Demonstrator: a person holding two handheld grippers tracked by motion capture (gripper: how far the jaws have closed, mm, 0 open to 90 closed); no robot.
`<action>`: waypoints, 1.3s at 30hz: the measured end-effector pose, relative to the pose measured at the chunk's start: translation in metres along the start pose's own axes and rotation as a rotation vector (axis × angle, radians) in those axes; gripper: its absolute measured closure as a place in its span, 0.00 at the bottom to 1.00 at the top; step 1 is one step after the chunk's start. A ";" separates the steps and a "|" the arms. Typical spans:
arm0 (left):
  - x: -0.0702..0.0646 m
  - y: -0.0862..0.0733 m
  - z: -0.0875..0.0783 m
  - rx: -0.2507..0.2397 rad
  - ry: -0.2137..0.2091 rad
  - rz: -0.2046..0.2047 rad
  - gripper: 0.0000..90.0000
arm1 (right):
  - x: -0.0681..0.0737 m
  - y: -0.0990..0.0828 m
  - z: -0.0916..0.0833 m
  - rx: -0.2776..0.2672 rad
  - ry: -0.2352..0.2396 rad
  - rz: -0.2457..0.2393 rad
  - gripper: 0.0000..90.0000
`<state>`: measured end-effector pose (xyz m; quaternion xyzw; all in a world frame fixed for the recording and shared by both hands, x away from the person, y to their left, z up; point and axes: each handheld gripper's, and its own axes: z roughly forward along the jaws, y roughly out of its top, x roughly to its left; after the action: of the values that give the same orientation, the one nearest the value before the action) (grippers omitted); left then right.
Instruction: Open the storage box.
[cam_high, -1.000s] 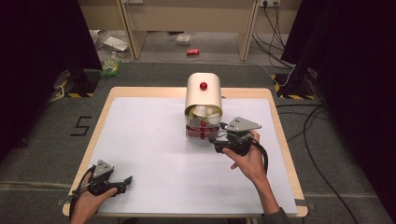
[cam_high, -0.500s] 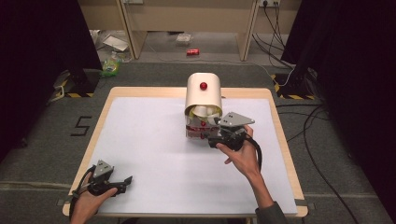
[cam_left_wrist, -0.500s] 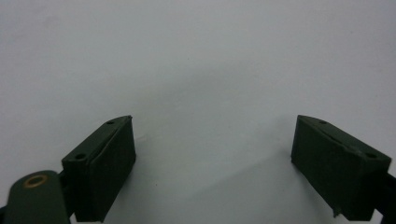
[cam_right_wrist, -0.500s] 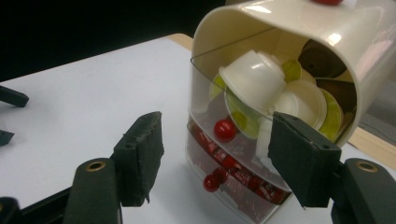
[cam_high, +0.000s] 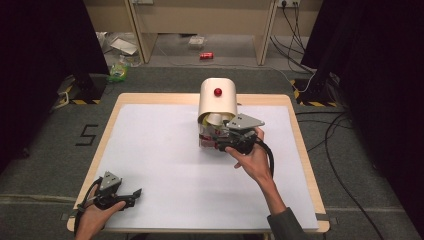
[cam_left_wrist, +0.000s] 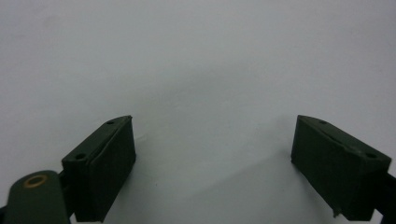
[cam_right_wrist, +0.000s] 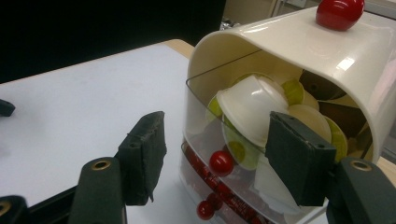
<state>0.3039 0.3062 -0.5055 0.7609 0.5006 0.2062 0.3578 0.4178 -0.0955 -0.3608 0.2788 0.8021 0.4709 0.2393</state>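
A cream dome-shaped container (cam_high: 217, 97) with a red knob on top stands at the table's far middle. Its clear front (cam_right_wrist: 201, 112) holds several white and yellow-green pods (cam_right_wrist: 252, 107) above a clear drawer with a small red knob (cam_right_wrist: 221, 162). My right gripper (cam_high: 220, 140) is at that front. In the right gripper view its jaws (cam_right_wrist: 219, 133) straddle the small knob without touching it; they have just been closing and stand open. My left gripper (cam_high: 135, 196) rests at the front left corner, and it (cam_left_wrist: 215, 158) is open over bare white table.
The white tabletop (cam_high: 160, 150) has a wooden rim. On the floor beyond it lie a red can (cam_high: 206, 55) and some litter (cam_high: 119, 70). Cables (cam_high: 345, 125) run along the floor at the right.
My right gripper has moved left and a little farther away, from beside the container to its clear front. The left gripper has stayed still.
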 end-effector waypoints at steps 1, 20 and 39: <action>0.000 0.000 0.000 0.000 0.000 0.000 0.14 | 0.000 0.000 0.002 -0.001 -0.003 0.002 0.42; 0.000 0.000 0.000 0.000 0.000 0.001 0.14 | -0.009 -0.001 0.021 0.060 -0.015 -0.023 0.53; 0.000 0.000 0.000 0.001 0.000 0.001 0.14 | -0.010 -0.001 0.013 0.070 -0.007 -0.059 0.64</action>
<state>0.3037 0.3062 -0.5056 0.7614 0.5001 0.2063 0.3574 0.4333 -0.0941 -0.3666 0.2649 0.8251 0.4342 0.2459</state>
